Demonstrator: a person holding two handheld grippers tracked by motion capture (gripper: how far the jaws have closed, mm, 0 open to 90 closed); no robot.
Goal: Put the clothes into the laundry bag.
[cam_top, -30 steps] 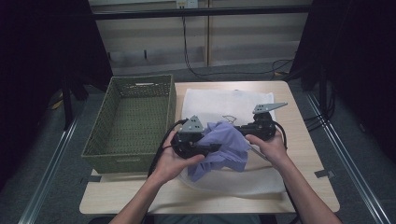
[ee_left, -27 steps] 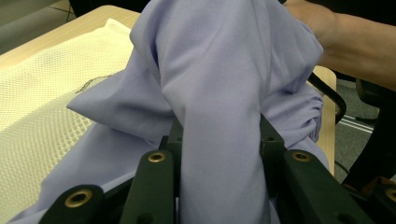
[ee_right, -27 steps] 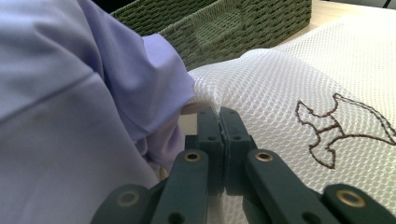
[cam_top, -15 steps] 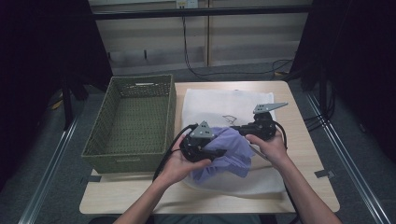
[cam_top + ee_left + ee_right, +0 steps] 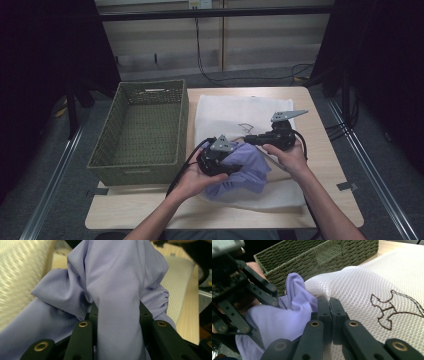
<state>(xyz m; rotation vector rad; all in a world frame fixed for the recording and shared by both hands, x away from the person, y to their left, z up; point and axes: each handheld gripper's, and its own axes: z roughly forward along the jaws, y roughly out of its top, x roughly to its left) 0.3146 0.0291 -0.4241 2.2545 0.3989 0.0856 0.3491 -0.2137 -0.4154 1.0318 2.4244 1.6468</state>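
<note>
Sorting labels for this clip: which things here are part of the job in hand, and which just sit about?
In the job:
purple cloth, clamped in the left gripper
white mesh bag, its edge pinched by the right gripper

Sitting about:
green basket, beside the bag
cables behind the table

Smooth lilac cloth [image 5: 245,167]; white mesh bag [image 5: 235,107]; woven basket [image 5: 145,132].

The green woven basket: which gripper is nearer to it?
Left. The left gripper, shut on the purple cloth, sits just beside the basket, near its front corner. The right gripper is farther off over the white mesh bag.
</note>
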